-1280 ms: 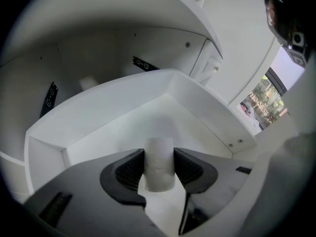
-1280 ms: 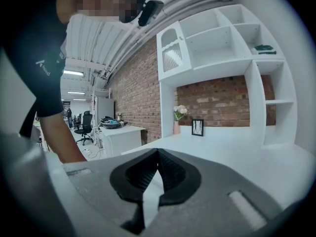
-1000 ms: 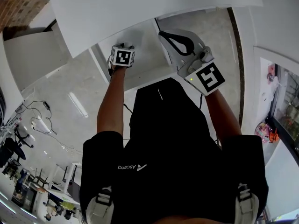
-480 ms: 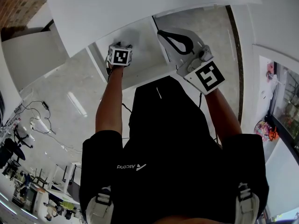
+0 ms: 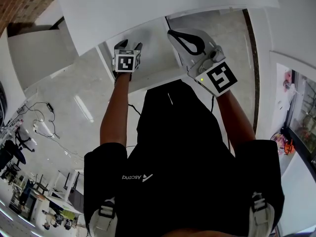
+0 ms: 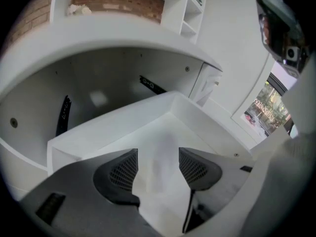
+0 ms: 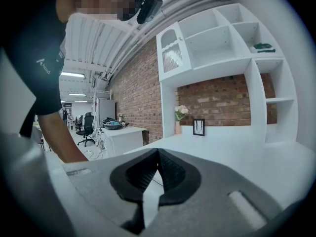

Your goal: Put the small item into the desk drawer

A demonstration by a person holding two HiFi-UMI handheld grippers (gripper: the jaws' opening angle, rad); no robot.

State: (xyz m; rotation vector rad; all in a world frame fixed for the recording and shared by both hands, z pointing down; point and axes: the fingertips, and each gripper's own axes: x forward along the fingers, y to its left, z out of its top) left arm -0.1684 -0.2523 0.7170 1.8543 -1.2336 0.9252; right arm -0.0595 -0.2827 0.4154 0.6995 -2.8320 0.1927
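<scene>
The white desk drawer [image 5: 154,53] stands pulled out below the desk top. My left gripper [image 5: 129,45] hangs over it, its marker cube facing up. In the left gripper view the jaws of the left gripper [image 6: 158,162] are opening above the drawer's floor [image 6: 173,125]. A pale blurred shape [image 6: 162,164] shows between them, and the pads do not press on it; I cannot tell what it is. My right gripper [image 5: 173,35] sits by the drawer's right side, shut with nothing in it, as its own view of the right gripper [image 7: 157,156] confirms.
The white desk top [image 5: 148,9] overhangs the drawer's far end. A black rail [image 6: 64,115] runs inside the cavity behind the drawer. Across the room stand white shelves [image 7: 217,38] on a brick wall, with a vase of flowers [image 7: 179,116] and a small frame [image 7: 199,127].
The left gripper's jaws have spread apart over the drawer, and the hand has drawn slightly back toward the body. The right gripper has barely moved.
</scene>
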